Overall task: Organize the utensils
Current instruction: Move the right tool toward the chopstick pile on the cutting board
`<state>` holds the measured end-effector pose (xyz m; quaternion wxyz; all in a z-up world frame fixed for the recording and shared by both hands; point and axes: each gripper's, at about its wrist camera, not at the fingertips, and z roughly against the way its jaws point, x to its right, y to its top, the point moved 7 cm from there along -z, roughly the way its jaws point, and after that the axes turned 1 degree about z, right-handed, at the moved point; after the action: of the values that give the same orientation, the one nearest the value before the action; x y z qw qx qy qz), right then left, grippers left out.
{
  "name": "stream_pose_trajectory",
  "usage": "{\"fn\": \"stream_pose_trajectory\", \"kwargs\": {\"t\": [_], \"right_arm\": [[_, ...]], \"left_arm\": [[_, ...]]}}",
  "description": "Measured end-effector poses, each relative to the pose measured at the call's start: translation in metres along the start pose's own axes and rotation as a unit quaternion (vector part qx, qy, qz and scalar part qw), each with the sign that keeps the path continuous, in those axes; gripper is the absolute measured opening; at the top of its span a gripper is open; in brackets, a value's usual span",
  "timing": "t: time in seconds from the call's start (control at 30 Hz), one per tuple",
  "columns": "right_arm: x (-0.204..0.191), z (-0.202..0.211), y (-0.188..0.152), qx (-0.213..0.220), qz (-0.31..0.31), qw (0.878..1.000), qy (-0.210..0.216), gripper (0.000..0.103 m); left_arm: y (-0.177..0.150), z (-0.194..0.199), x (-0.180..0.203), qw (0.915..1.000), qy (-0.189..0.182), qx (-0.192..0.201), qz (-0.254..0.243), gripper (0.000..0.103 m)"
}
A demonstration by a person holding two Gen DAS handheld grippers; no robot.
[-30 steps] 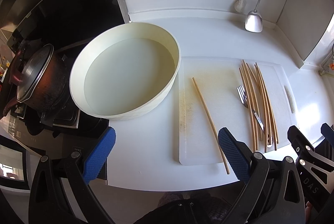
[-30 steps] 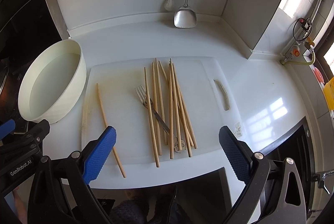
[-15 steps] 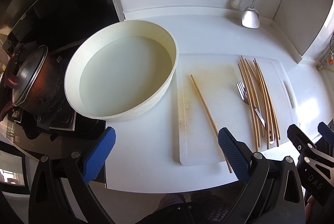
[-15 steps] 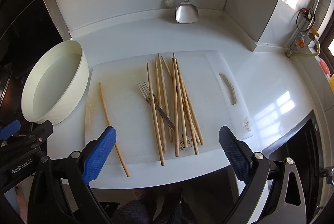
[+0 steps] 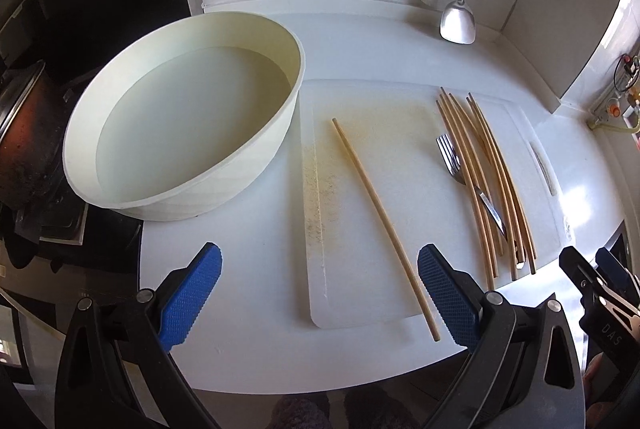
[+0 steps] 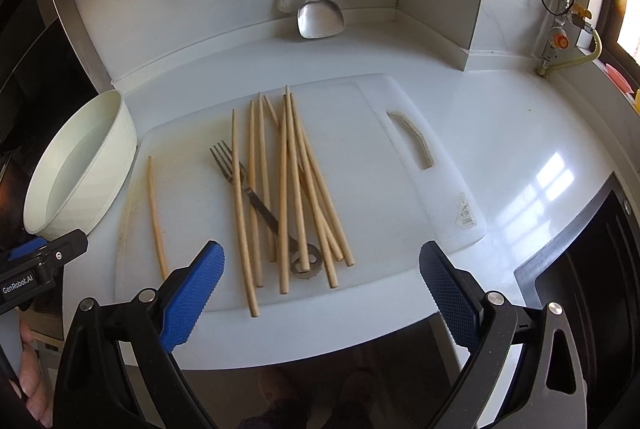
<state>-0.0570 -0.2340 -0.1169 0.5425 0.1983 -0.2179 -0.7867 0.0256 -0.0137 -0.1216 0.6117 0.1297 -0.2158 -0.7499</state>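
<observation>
Left wrist view: the left gripper hangs wide open with nothing between its blue pads, above the near edge of the counter. Ahead and to its left sits the basin. Just ahead lies the board, with a lone chopstick running diagonally toward the gripper's right finger (its near end juts past the board edge). Further right are the chopsticks with a fork among them.

Right wrist view: the right gripper is also wide open and holds nothing. The chopsticks lie straight ahead between its fingers, piled over the fork. A spatula hangs at the far wall.
</observation>
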Motion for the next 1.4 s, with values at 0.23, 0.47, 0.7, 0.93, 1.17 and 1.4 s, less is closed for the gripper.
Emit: {"fn": "stream_pose_trajectory", "kwargs": {"t": [0.23,0.47,0.7,0.93,1.17,1.4], "right_arm": [[0.025,-0.021,0.009,0.028,0.025,0.999,0.010,0.094],[0.041,-0.037,0.011,0.055,0.026,0.996,0.062,0.094],[0.049,-0.058,0.017,0.060,0.029,0.996,0.067,0.094],[0.045,-0.080,0.026,0.057,0.040,0.996,0.050,0.094],[0.047,-0.094,0.030,0.044,0.063,0.997,0.021,0.094],[0.044,-0.100,0.030,0.037,0.072,0.996,0.025,0.094]], "left_arm": [[-0.006,-0.014,0.020,0.9990,-0.020,0.026,0.032,0.097],[-0.017,-0.030,0.027,0.9966,0.033,0.050,0.057,0.097],[-0.020,-0.042,0.025,0.9932,0.049,0.071,0.078,0.097],[-0.023,-0.057,0.021,0.9924,0.052,0.069,0.088,0.097],[-0.023,-0.063,0.019,0.9918,0.054,0.068,0.094,0.097],[-0.023,-0.072,0.019,0.9919,0.059,0.058,0.096,0.097]]}}
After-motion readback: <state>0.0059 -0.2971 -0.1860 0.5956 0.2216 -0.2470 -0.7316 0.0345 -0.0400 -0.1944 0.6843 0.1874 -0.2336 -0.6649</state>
